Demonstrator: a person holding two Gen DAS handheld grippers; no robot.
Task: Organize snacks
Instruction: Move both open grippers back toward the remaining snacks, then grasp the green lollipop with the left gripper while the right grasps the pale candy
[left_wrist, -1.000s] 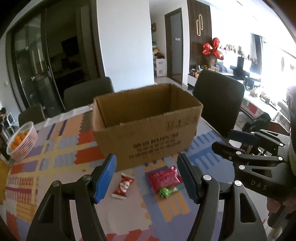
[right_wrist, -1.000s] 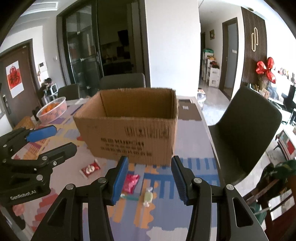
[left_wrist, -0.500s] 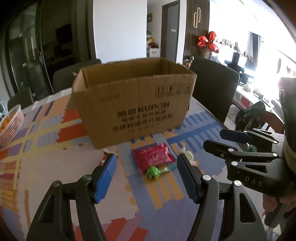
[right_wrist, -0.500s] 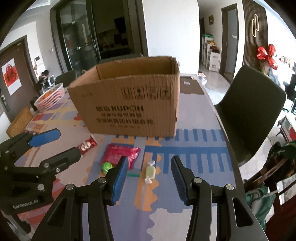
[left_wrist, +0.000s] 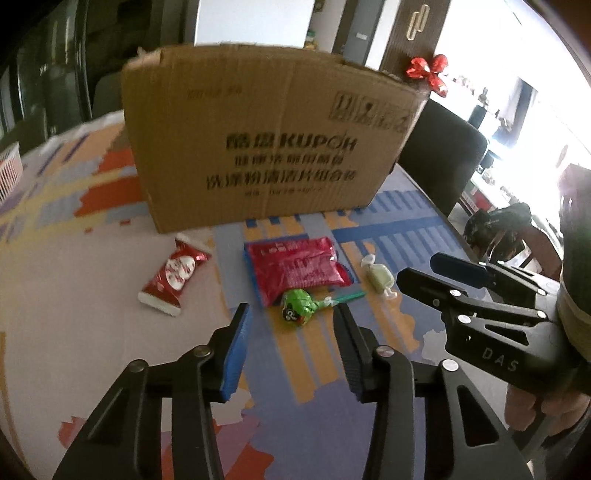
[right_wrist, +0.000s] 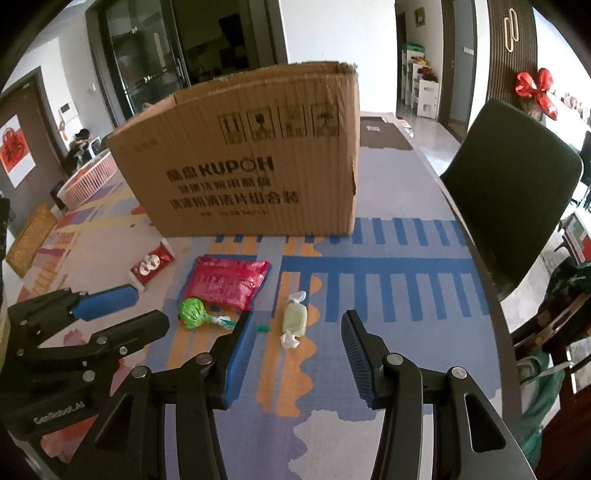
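Note:
A cardboard box stands open-topped on the patterned tablecloth. In front of it lie a red-and-white packet, a magenta packet, a green lollipop and a pale green wrapped candy. My left gripper hovers low over the lollipop, its jaws closing, pads clear of it. My right gripper is open, with the pale candy lying just ahead between its fingertips, untouched.
A pink basket of oranges stands at the far left of the table. A dark chair sits at the right table edge, with bags on the floor beyond. A person's hand holds the right gripper.
Both grippers have come down and tilted toward the snacks in front of the box. The left jaws have narrowed over the lollipop; the right jaws kept their width.

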